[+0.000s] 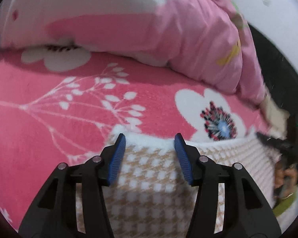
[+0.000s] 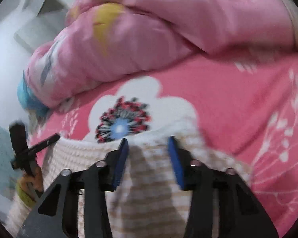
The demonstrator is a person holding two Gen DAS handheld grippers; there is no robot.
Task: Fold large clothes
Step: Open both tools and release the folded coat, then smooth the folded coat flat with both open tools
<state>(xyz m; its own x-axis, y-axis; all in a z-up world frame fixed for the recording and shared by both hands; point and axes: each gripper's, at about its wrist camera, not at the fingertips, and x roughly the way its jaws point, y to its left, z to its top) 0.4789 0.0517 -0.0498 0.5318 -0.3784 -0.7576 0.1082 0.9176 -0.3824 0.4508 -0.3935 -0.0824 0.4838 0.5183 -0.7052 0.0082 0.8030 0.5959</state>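
A white and tan houndstooth knit garment [image 1: 149,178] lies on a pink flowered bed cover [image 1: 49,119]. My left gripper [image 1: 150,138] is open, its blue pads [image 1: 117,158] spread over the garment's far white edge, nothing between them. In the right wrist view the same garment [image 2: 149,188] fills the lower middle. My right gripper [image 2: 148,141] is open over its far edge, blue pads [image 2: 120,162] apart. The other gripper shows at the right edge of the left view [image 1: 284,142] and at the left of the right view [image 2: 29,150].
A bulky pale pink quilt [image 1: 188,29] is heaped along the far side of the bed; it also fills the top of the right wrist view [image 2: 168,29]. A large white flower print [image 1: 208,113] lies just beyond the garment. White wall stands behind.
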